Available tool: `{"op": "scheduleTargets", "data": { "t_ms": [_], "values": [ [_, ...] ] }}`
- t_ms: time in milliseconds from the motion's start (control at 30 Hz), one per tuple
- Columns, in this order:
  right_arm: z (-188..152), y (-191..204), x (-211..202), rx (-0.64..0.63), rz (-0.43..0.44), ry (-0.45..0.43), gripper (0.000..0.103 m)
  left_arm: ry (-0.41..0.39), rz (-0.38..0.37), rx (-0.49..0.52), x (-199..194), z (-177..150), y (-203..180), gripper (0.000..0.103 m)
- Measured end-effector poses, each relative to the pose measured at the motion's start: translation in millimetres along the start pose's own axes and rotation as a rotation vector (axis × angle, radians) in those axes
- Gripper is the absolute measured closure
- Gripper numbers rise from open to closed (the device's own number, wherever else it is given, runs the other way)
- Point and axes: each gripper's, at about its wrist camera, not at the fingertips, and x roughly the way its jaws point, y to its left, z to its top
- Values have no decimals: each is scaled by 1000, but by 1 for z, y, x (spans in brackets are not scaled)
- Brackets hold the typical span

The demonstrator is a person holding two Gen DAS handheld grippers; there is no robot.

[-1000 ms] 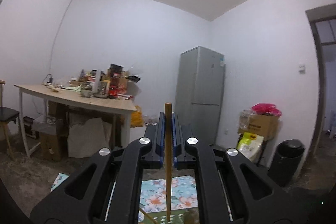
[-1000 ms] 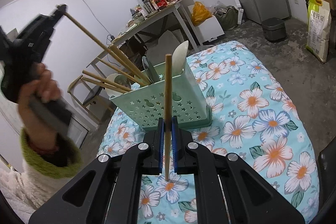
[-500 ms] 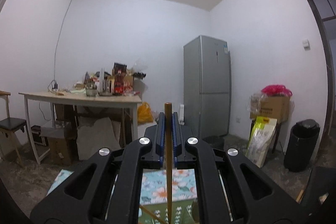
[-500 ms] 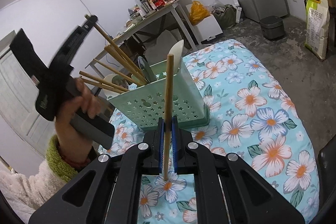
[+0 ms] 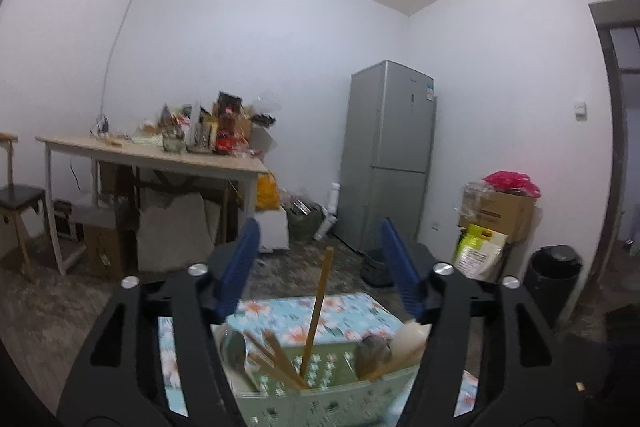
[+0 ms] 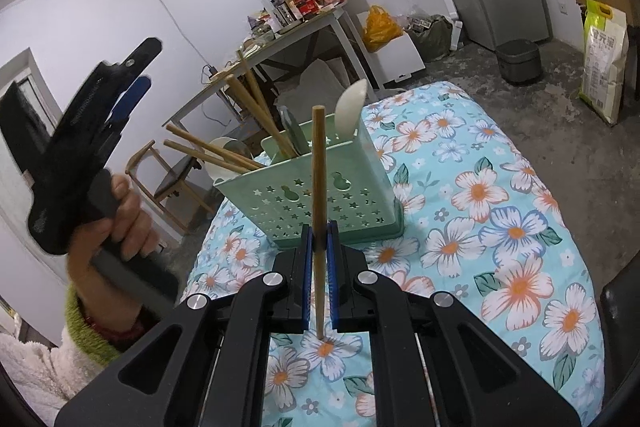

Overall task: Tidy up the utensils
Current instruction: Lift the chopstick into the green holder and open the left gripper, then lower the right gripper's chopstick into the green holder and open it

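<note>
A mint-green utensil basket [image 6: 320,195] stands on the floral tablecloth [image 6: 500,227] and holds several wooden chopsticks [image 6: 248,99], a white spoon [image 6: 350,107] and metal spoons. My left gripper [image 5: 319,239] hovers just above the basket [image 5: 328,399], its jaws opening. A wooden chopstick [image 5: 318,307] stands loose in the basket between the pads, touching neither. A hand holds that left gripper [image 6: 146,65] up at the left of the right wrist view. My right gripper [image 6: 319,239] is shut on another upright chopstick [image 6: 318,187] in front of the basket.
Behind stand a cluttered wooden table [image 5: 160,155], a grey fridge [image 5: 388,155], a dark chair [image 5: 20,199], cardboard boxes [image 5: 500,211], a rice bag [image 6: 604,67] and a black bin [image 5: 554,271]. A rice cooker [image 6: 518,61] sits on the floor.
The left jaws have opened and let go of their chopstick, which now stands in the basket. The left gripper came down toward the basket. The right gripper has stayed put.
</note>
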Motion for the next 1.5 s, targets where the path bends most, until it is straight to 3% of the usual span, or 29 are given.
{"op": "scheduleTargets", "data": {
  "t_ms": [200, 500, 867, 1133, 1500],
  "values": [
    [6, 19, -12, -59, -7, -40, 96, 123, -36, -65, -33, -4, 24, 28],
    [38, 59, -41, -183, -4, -155, 96, 236, 20, -62, -83, -40, 57, 19],
    [90, 111, -55, -328, -38, -332, 96, 352, 11, -121, -98, -74, 76, 13],
    [101, 132, -18, -376, -107, -367, 96, 362, 22, -142, -94, -70, 81, 12],
    [62, 131, 82, -452, -247, -265, 95, 395, 44, -169, -88, -75, 94, 12]
  ]
}}
